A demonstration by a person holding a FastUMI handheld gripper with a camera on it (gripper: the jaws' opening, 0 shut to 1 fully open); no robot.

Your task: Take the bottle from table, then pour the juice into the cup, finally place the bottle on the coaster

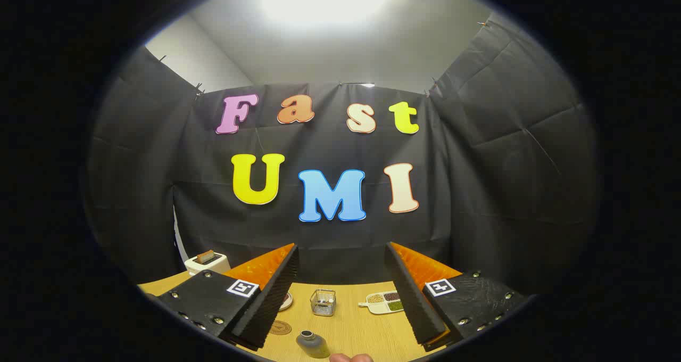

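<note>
Gripper view shows the gripper spread wide above the wooden table, holding nothing. Between the fingers, nearest, stands the grey bottle; a round coaster lies just beside it, a wire-framed cup beyond, and a divided snack tray further right.
</note>
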